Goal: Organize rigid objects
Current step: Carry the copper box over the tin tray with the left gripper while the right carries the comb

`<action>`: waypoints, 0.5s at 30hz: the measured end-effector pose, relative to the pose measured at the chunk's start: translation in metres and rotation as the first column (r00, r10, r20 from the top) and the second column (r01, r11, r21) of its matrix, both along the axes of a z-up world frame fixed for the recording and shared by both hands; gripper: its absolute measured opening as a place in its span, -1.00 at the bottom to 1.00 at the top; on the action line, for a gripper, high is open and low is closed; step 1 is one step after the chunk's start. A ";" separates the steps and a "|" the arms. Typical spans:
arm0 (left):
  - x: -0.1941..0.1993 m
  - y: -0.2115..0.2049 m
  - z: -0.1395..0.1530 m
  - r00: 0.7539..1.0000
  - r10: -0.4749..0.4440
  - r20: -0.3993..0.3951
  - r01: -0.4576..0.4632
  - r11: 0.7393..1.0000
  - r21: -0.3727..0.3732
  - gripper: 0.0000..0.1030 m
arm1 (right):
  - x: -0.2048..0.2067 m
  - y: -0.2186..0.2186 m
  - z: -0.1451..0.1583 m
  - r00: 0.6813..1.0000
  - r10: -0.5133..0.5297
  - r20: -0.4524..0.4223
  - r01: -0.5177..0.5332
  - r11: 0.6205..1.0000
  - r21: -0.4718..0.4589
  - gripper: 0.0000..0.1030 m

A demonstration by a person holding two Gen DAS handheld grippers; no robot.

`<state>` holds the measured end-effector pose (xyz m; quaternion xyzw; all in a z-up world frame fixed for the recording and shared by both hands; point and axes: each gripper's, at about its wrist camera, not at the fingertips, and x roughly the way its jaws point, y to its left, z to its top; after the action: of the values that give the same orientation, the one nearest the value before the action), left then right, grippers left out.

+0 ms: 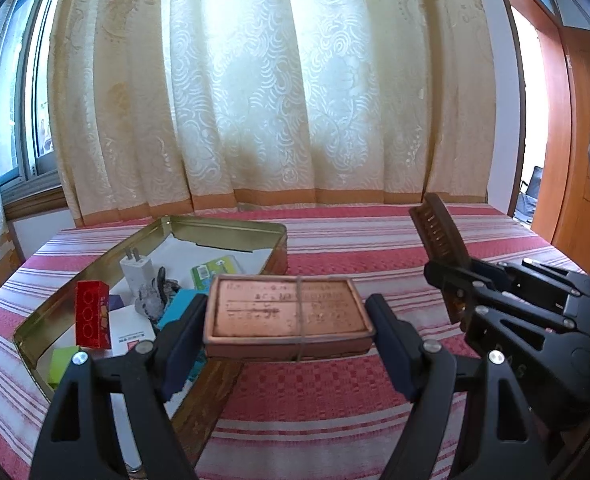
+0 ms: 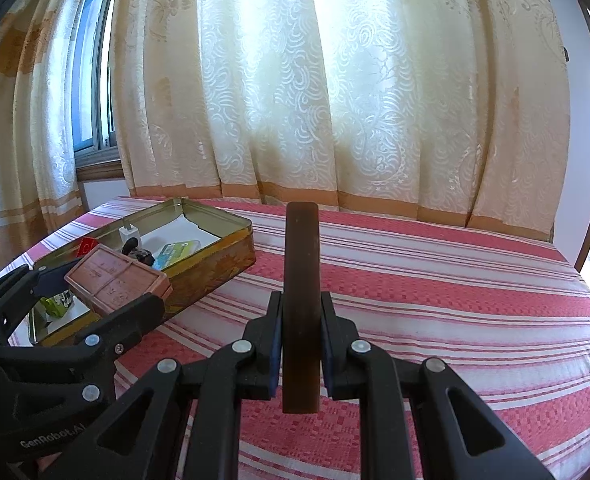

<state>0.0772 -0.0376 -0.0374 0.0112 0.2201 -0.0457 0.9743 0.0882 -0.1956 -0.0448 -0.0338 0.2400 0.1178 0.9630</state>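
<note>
**Both grippers loaded, held over the bed**

Left gripper (image 1: 289, 328): fingers spread wide, clamped on the short ends of a copper-pink box (image 1: 289, 316) with a rubber band round it. Box is lifted, level, near the tin's (image 1: 231, 224) front right corner. Lid text embossed but unreadable.

Right gripper (image 2: 301, 342): fingers narrow, pinching a brown comb (image 2: 301, 300) edge-on in its own view, so only the spine shows. The left view shows its teeth (image 1: 435, 236), lower end hidden behind the fingers.

Tin sits open on the striped bedspread (image 2: 455, 320), far left. Inside: white plug (image 1: 137, 270), red carton (image 1: 93, 314), green packet (image 1: 215, 270), a grey-black lump (image 1: 155, 296) I can't identify, white paper. The box and left fingers cover the tin's near right part; a teal item (image 1: 179, 304) and a lime one (image 1: 61, 364) are mostly hidden.

Curtain (image 2: 295, 100) backlit, washed out. Right edge of left view: gripper body cut off.
</note>
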 end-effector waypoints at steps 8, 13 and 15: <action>-0.005 0.005 0.002 1.000 0.005 0.014 -0.005 1.000 -0.005 0.53 | -0.003 0.007 0.000 1.000 0.013 0.003 -0.013 1.000 -0.002 -0.66; -0.008 0.009 0.003 1.000 0.012 0.023 -0.012 1.000 -0.014 0.53 | -0.005 0.010 0.000 1.000 0.021 0.006 -0.021 1.000 0.001 -0.66; -0.009 0.011 0.003 1.000 0.015 0.027 -0.015 1.000 -0.017 0.53 | -0.006 0.012 0.000 1.000 0.026 0.008 -0.026 1.000 -0.001 -0.66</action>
<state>0.0679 -0.0266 -0.0348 0.0019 0.2066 -0.0401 0.9776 0.0820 -0.1833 -0.0444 -0.0378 0.2358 0.1299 0.9623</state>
